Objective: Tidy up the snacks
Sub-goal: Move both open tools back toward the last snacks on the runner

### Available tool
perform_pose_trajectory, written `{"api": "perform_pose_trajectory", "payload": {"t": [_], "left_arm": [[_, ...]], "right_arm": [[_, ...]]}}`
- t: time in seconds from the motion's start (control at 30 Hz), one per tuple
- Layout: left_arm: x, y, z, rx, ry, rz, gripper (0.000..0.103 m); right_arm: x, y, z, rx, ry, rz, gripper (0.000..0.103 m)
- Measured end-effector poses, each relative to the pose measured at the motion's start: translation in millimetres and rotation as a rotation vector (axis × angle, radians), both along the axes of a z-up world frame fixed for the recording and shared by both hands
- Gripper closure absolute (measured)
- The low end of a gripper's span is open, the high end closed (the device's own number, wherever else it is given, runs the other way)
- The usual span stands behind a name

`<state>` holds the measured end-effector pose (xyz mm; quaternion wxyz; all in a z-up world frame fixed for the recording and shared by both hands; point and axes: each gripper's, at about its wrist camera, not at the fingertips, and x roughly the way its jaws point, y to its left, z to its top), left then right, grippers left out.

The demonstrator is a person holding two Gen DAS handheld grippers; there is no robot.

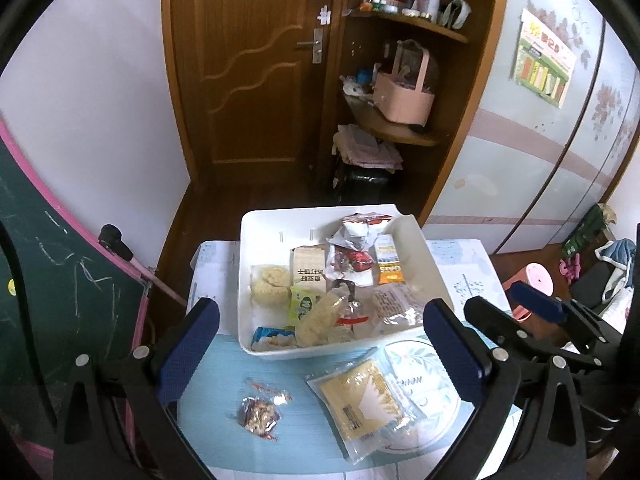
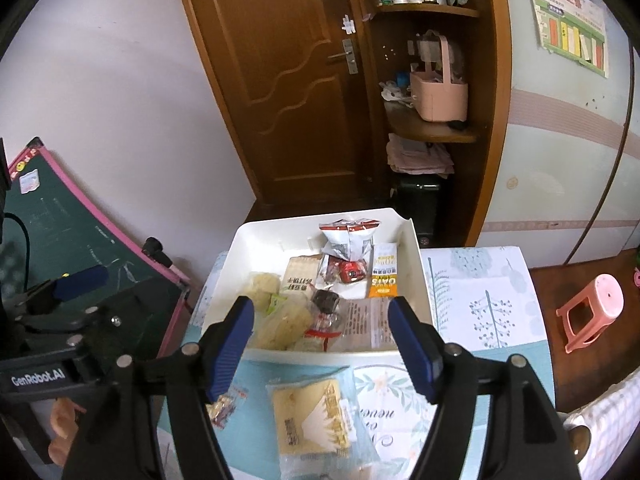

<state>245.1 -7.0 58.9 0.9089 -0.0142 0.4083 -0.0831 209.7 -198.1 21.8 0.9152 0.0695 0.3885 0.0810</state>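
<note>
On the small table point(image 1: 208, 264), a white bin point(image 1: 424, 264) sits at the far edge, with bare blue cloth in front of it. Inside the bin lie packets, an orange oats sachet point(image 1: 390, 266) and a tan cracker box point(image 1: 307, 271). Outside, near its front wall, lie a yellow packet point(image 1: 362, 398) and a small candy wrapper point(image 1: 258, 414). Both the left gripper point(image 1: 320, 344) and the right gripper point(image 2: 322, 346) hang open and empty above them.
</note>
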Motion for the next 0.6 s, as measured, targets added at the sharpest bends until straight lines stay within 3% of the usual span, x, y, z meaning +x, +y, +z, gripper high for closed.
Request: {"api": "perform_pose_trajectory", "payload": {"t": [0.27, 0.6], "left_arm": [[-56.3, -7.5, 9.4, -0.002, -0.025, -0.012, 0.002], [-113.1, -14.4, -16.9, 0.066, -0.008, -0.031, 0.002]], "right_arm": [[-44.8, -8.1, 4.6, 0.027, 0.001, 0.032, 0.033], [-84.5, -14.0, -17.7, 0.038, 0.047, 0.056, 0.033]]}}
